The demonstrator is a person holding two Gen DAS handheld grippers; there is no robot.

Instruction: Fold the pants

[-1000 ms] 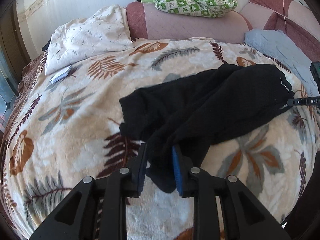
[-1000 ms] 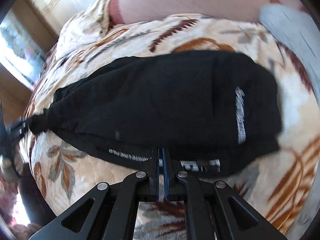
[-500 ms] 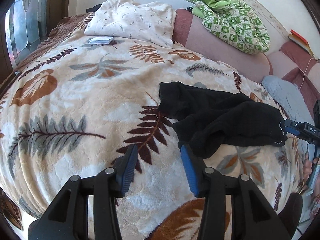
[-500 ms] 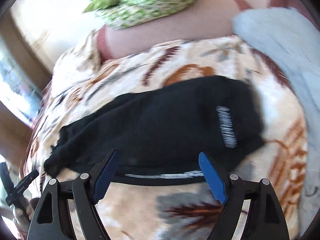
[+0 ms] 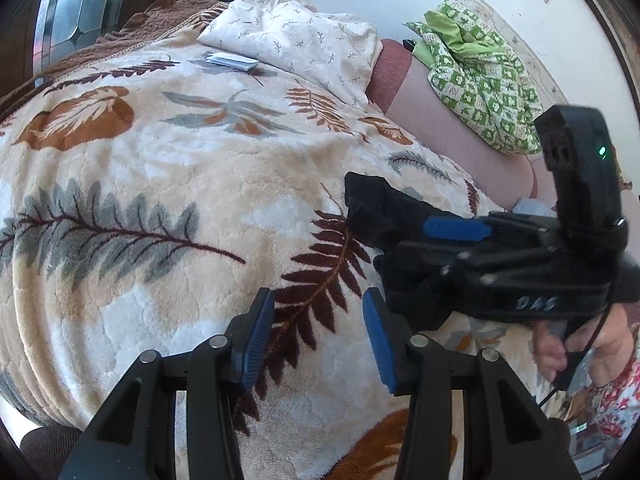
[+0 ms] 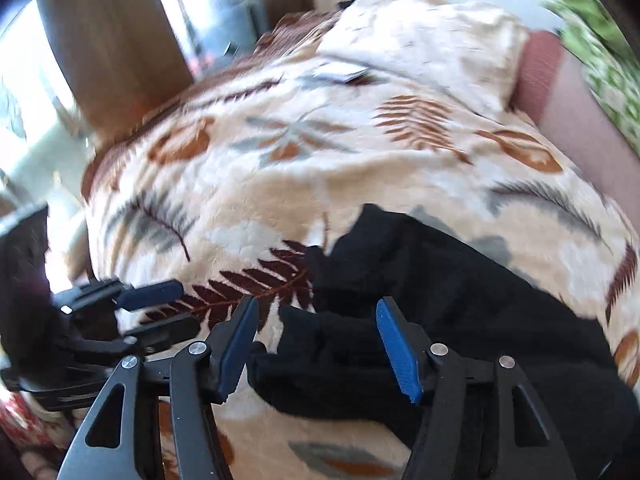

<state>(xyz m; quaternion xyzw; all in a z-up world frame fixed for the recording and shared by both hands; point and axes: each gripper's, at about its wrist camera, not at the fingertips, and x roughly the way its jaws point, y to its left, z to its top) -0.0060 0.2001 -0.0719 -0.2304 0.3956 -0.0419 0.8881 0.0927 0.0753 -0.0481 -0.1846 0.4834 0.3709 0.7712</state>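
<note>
The black pants (image 5: 370, 208) lie bunched on the leaf-patterned blanket (image 5: 160, 160) of a bed. My left gripper (image 5: 318, 340) stands open over bare blanket just left of the pants, with nothing between its fingers. My right gripper (image 6: 318, 346) hovers over the near end of the pants (image 6: 440, 300). Its jaws are closing with a fold of black cloth between them, and the pads are not pressing on it. In the left wrist view the right gripper (image 5: 408, 256) covers most of the pants. The left gripper (image 6: 176, 310) shows at the left edge of the right wrist view.
A cream pillow (image 5: 300, 40) and a small white packet (image 5: 232, 60) lie at the bed's far side. A green checked cloth (image 5: 480, 80) rests on the pink headboard (image 5: 440, 128). A person's hand (image 5: 560, 344) holds the right gripper. A window (image 5: 68, 12) is at the left.
Both grippers let go of the pants and opened. The left one slid off the cloth onto bare blanket. The right one swung from the waistband across to the pants' end beside the left gripper.
</note>
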